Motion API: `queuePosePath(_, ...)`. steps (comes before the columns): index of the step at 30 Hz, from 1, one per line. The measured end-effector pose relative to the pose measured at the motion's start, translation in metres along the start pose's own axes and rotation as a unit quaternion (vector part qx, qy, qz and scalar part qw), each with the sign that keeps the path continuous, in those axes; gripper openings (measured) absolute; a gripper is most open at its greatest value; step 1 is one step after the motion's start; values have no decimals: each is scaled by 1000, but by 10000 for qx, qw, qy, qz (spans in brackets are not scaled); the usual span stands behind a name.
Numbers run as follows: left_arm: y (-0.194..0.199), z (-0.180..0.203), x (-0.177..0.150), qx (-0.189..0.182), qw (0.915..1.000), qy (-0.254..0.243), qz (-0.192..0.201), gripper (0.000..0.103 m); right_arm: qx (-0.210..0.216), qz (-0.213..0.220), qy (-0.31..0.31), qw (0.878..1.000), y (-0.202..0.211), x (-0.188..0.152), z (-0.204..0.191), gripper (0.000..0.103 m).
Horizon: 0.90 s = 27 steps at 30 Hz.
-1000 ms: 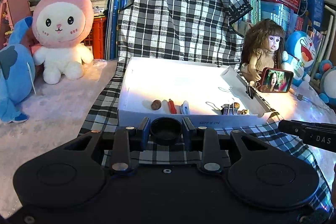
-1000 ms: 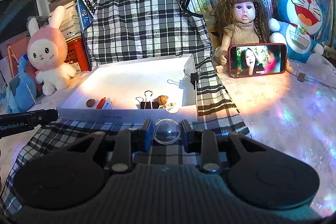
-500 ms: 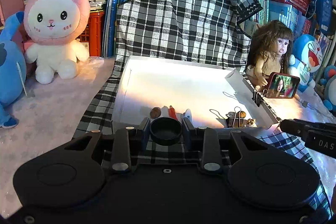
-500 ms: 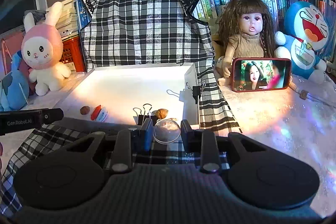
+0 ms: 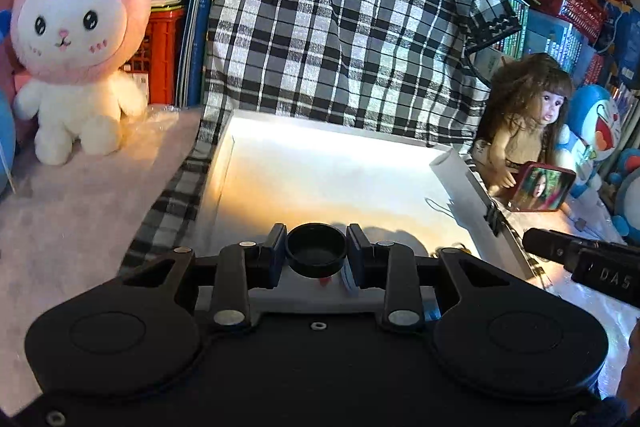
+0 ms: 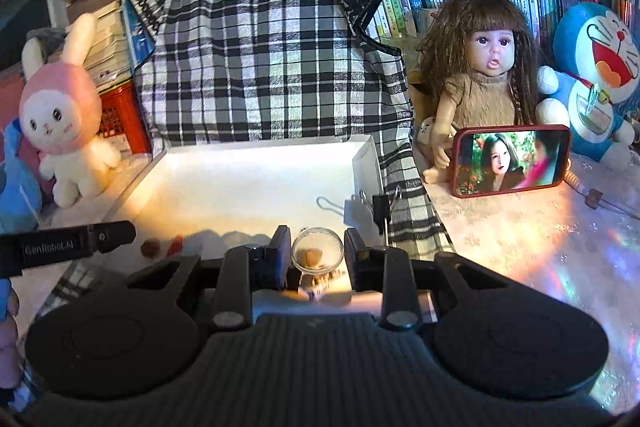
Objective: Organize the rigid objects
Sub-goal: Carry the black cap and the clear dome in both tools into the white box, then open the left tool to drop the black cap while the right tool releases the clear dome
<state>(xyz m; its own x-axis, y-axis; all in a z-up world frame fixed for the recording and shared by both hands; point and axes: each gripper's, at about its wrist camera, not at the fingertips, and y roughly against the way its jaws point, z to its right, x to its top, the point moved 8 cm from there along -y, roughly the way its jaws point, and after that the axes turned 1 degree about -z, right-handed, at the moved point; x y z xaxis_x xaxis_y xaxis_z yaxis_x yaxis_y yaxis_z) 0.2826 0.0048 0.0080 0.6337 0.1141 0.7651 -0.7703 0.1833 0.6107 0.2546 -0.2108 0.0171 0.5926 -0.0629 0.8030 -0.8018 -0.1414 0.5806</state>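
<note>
My left gripper (image 5: 316,255) is shut on a small round black cap (image 5: 316,250), held over the near edge of the white tray (image 5: 320,131). My right gripper (image 6: 317,255) is shut on a clear round lens-like piece (image 6: 317,254), also over the tray's (image 6: 260,153) near edge. Through the clear piece a brown nut-like thing shows. In the right wrist view a brown nut (image 6: 151,248) and a red piece (image 6: 176,244) lie at the tray's near left, and a black binder clip (image 6: 382,206) grips its right wall. The other gripper's black tip (image 5: 560,251) shows at right.
A plaid cloth (image 5: 340,39) lies under and behind the tray. A pink rabbit plush (image 5: 76,39) stands at left. A doll (image 6: 484,79) behind a red phone (image 6: 512,159) and a blue cat plush (image 6: 596,75) stand right. Books and red baskets fill the back shelf.
Both grippers have moved forward toward the tray, so their held pieces now hang over its near edge. The small items at the tray's front have slipped behind the gripper bodies.
</note>
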Motion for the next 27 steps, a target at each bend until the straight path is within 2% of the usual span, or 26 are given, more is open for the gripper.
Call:
queuePosePath(10, -32, -7, 16, 180, 9996, 20, -212, 31, 43, -383, -293, 9988, -37, 10, 4, 34)
queuePosePath(27, -76, -12, 12, 384, 9987, -69, -323, 31, -54, -611, -108, 9981, -86, 5, -7, 34)
